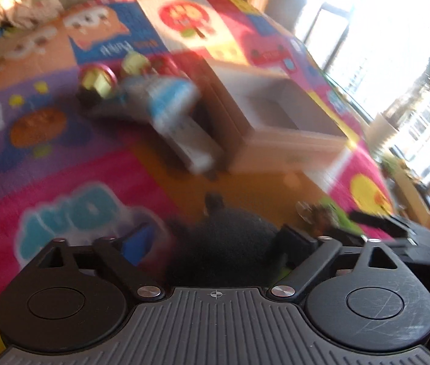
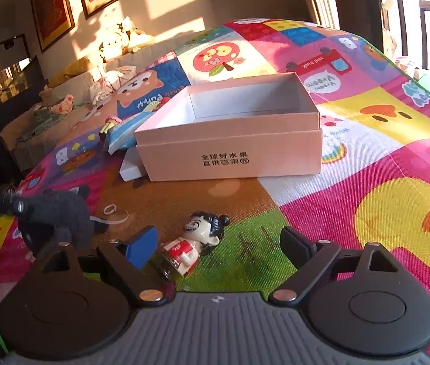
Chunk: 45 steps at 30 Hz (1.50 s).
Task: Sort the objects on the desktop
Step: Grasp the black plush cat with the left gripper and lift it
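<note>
Right gripper wide open, empty; figurine lies just ahead between its fingers, left of centre, head pointing far-right. Left gripper open over dark plush, grip unclear.

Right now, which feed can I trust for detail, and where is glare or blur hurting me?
Left wrist view: motion-blurred throughout, the box and toys smeared, the window blown out white. Right wrist view: sharp, print on the pink box readable, figurine crisp between open tongs; low sunlight throws long shadows, fisheye bends the mat.

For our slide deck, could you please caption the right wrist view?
Open right gripper over a lying figurine before an empty pink box.
</note>
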Tool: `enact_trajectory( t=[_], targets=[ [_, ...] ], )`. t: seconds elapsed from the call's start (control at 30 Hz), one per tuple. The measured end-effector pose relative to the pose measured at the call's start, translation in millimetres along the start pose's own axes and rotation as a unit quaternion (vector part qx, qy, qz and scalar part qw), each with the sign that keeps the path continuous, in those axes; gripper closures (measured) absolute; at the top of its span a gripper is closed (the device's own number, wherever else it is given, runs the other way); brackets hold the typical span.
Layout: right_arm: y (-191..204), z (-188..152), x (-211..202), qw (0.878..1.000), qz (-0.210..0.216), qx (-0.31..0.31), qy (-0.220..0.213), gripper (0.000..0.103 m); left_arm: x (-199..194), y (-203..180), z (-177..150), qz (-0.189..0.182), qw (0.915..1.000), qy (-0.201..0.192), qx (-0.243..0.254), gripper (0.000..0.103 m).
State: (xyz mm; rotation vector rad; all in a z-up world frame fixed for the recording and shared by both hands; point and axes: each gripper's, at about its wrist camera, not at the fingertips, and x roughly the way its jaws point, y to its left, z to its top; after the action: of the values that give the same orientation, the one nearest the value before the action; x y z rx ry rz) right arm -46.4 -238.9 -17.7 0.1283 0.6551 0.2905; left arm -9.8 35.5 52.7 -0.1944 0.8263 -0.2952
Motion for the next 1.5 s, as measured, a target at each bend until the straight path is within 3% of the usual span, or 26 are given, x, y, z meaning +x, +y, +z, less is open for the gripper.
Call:
enact_trajectory(
  t=[0.13,0.3,0.5,0.53,0.6,0.67,0.73,0.87,1.0,1.03,1.07,1.2,1.27,1.3,1.33,1.5],
  targets=[
    [-1,1,3,1.000,-0.006,0.003,0.005,0.009,-3,16,17,0.065,0.9966,-0.050,0.001,0.007],
    [-1,0,3,1.000,-0.006,0.004,0.004,0.006,-18,38,23,0.112,0.9902,-0.082,-0.013,0.005],
    [-1,0,4,1.000,-0.005,0.003,0.005,0.006,-53,58,20,0.170,0.9742,-0.146,-0.027,0.003],
    [-1,0,4,1.000,-0.006,0.003,0.005,0.006,-58,57,19,0.167,0.9735,-0.154,-0.024,0.003],
    [0,0,4,1.000,-0.006,0.001,0.004,0.005,-64,52,15,0.124,0.9786,-0.164,-0.002,0.001],
    [1,0,4,1.000,-0.007,-0.002,0.003,0.005,-63,38,6,0.066,0.9847,-0.156,0.039,0.000],
    [2,0,4,1.000,-0.008,-0.005,0.003,0.005,-55,17,-8,0.038,0.9857,-0.137,0.091,0.000],
    [7,-1,4,1.000,-0.010,-0.022,0.001,0.005,-17,-17,-30,0.080,0.9794,-0.096,0.159,0.000],
    [17,-2,3,0.999,-0.017,-0.048,-0.001,0.005,13,-27,-32,0.114,0.9782,-0.077,0.156,0.002],
    [19,-2,3,0.998,-0.020,-0.052,0.000,0.005,14,-26,-33,0.117,0.9776,-0.079,0.156,0.007],
    [21,-2,4,0.999,-0.020,-0.051,0.000,0.005,15,-26,-33,0.121,0.9769,-0.079,0.157,0.024],
    [28,4,12,0.999,-0.023,-0.042,0.013,0.016,8,-22,-34,0.124,0.9780,-0.078,0.149,0.029],
    [31,6,17,0.999,-0.019,-0.044,0.021,0.033,0,-23,-37,0.124,0.9783,-0.077,0.148,0.029],
    [33,7,19,0.998,-0.015,-0.047,0.031,0.049,-4,-24,-39,0.120,0.9788,-0.077,0.148,0.029],
    [34,8,20,0.998,-0.013,-0.053,0.041,0.056,-9,-25,-41,0.114,0.9794,-0.077,0.148,0.029],
    [39,9,-4,0.995,0.004,-0.088,0.043,0.059,-37,-36,-40,0.083,0.9814,-0.089,0.148,0.029]
  ],
)
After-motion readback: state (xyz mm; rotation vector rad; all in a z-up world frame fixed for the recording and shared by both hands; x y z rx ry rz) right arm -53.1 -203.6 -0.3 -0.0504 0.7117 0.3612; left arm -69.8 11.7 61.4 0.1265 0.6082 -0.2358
